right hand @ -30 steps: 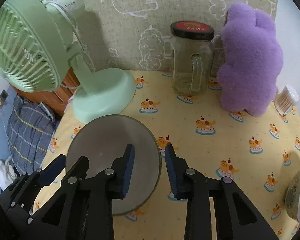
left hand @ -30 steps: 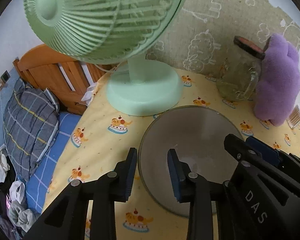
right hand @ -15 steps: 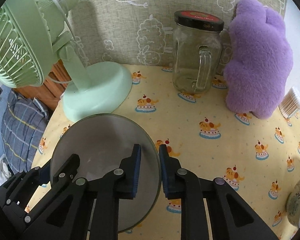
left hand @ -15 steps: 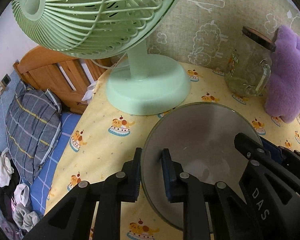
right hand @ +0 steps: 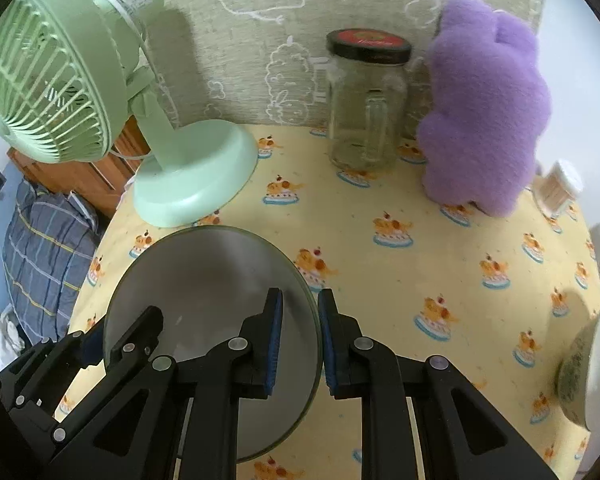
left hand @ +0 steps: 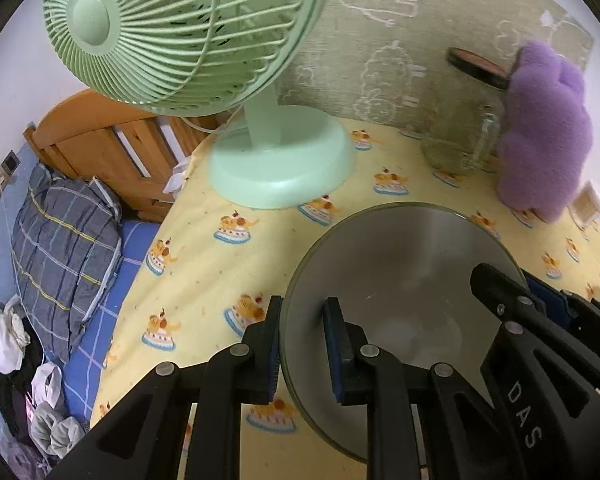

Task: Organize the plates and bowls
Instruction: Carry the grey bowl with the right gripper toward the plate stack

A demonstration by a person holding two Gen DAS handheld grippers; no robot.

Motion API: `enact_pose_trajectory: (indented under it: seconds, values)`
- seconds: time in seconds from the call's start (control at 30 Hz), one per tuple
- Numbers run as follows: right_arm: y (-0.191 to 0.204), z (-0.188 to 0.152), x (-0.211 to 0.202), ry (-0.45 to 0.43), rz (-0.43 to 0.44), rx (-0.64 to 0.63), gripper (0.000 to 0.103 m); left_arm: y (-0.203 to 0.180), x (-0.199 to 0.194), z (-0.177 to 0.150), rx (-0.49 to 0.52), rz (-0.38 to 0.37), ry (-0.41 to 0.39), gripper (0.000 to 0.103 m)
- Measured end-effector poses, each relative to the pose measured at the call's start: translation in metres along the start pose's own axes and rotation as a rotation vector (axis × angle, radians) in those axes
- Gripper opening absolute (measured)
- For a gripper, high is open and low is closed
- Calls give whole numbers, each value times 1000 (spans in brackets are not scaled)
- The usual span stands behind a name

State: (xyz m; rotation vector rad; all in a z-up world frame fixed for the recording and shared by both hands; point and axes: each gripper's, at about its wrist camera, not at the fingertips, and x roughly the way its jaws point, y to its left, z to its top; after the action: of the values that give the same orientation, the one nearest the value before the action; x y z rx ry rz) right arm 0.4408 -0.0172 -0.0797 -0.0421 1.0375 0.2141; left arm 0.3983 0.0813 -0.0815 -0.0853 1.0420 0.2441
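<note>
The grey plate (left hand: 404,280) sits near the front left of the yellow-clothed counter (right hand: 380,248), each side of its rim pinched: the left tool (left hand: 302,346) is clamped on the left edge, the right tool (right hand: 300,340) on the right edge. I'd say the job has only begun; the plate is gripped but not yet moved anywhere, and a bowl (right hand: 584,368) waits at the far right. A second ago both tools stood apart around the rim; they have since closed onto it.

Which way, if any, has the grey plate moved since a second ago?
Yes: the plate drew slightly back from the fan base, uncovering more cake print.
</note>
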Motion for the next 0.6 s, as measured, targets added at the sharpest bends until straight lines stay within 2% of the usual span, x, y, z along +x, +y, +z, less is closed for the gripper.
enact_pose_trajectory:
  seconds: [0.6]
  values:
    - [-18,-42,-99,-61,-21,54,22,-15,-93,-35,58,-26,-64,17]
